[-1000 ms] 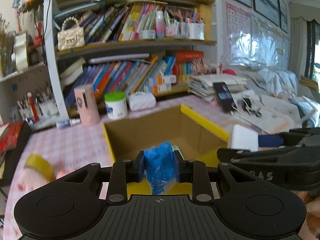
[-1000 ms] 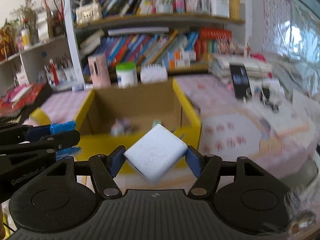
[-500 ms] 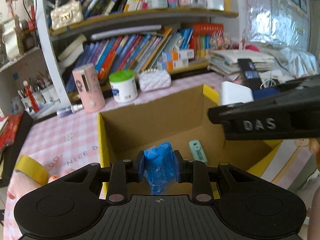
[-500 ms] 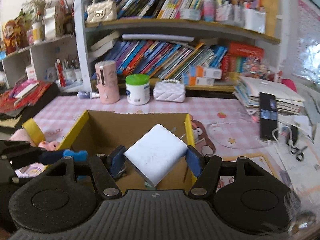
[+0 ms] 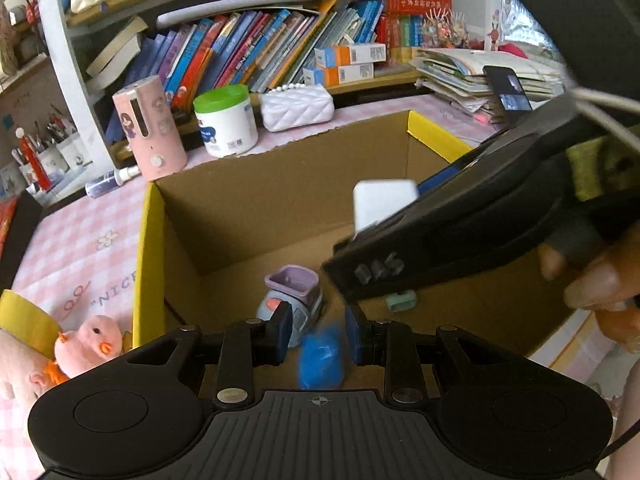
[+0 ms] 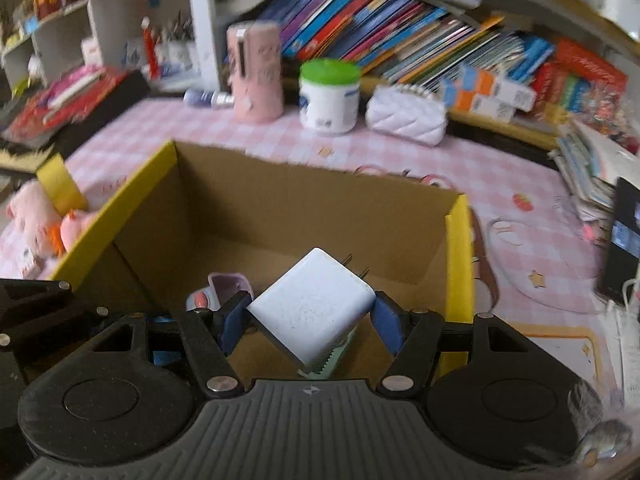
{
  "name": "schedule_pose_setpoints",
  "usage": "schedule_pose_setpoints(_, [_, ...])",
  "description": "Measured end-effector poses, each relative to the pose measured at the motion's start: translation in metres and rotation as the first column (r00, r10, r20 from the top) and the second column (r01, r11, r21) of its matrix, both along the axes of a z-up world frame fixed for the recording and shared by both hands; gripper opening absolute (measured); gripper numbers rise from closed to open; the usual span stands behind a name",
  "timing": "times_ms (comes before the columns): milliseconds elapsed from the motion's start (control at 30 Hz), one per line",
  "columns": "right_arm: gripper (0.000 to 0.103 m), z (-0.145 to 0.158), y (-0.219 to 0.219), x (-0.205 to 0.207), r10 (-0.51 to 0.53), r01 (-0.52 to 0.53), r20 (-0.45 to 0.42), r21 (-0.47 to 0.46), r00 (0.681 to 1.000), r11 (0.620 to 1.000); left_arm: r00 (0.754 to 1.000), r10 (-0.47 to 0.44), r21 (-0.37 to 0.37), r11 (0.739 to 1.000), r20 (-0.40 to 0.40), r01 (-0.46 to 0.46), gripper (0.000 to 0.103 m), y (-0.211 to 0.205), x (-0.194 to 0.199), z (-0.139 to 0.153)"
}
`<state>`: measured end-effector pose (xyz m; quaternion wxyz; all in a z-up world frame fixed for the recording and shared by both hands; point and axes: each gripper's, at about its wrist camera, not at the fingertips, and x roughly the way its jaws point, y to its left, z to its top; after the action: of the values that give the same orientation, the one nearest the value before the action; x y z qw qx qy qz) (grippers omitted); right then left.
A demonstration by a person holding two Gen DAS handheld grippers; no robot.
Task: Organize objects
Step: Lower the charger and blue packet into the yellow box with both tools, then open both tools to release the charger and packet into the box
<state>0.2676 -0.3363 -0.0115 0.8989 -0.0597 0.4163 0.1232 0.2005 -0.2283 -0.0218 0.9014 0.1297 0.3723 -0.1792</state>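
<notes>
Two items already lie on the floor of the cardboard box (image 5: 256,216): a small purple-and-grey toy (image 5: 294,300) and a mint-green piece (image 5: 401,301), the latter partly hidden behind my right tongs (image 6: 311,315). A third, the blue bundle (image 5: 321,356), sits blurred between the spread pads of my left tongs (image 5: 316,334), touching neither, so I judge it is dropping into the box or has just landed there; I cannot tell which. My right tongs pinch the white charger (image 6: 310,305) by two opposite corners, prongs pointing away from me, and hold it over the open box, above the floor rather than on it.

Left to do, as I read it: let the charger go into the box, then deal with what sits outside on the pink checked desk (image 6: 472,176). The pink plush duck (image 5: 86,340) and the yellow tape roll (image 5: 24,322) lie just beside the box's left wall and look like the next candidates.
</notes>
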Motion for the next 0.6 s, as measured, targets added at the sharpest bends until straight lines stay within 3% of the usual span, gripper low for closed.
schedule_pose_setpoints(167, [0.063, -0.014, 0.008, 0.012, 0.101, -0.101, -0.081, 0.007, 0.992, 0.995, 1.0, 0.013, -0.004, 1.0, -0.008, -0.013, 0.027, -0.002, 0.001, -0.002])
schedule_pose_setpoints(300, [0.063, -0.014, 0.01, 0.015, 0.125, -0.125, -0.103, 0.007, 0.987, 0.992, 1.0, 0.029, -0.023, 0.999, -0.007, -0.029, 0.03, 0.0, 0.001, -0.003])
schedule_pose_setpoints(400, [0.064, -0.016, 0.009, 0.017, 0.107, -0.106, -0.129, 0.021, 0.986, 0.994, 0.999, 0.051, -0.039, 0.998, 0.002, -0.051, 0.043, 0.005, -0.001, -0.003])
schedule_pose_setpoints(600, [0.067, -0.004, 0.004, 0.008, 0.087, -0.084, -0.065, 0.05, 0.994, 0.995, 0.996, 0.056, -0.068, 0.996, 0.063, -0.052, 0.063, 0.01, -0.013, 0.011])
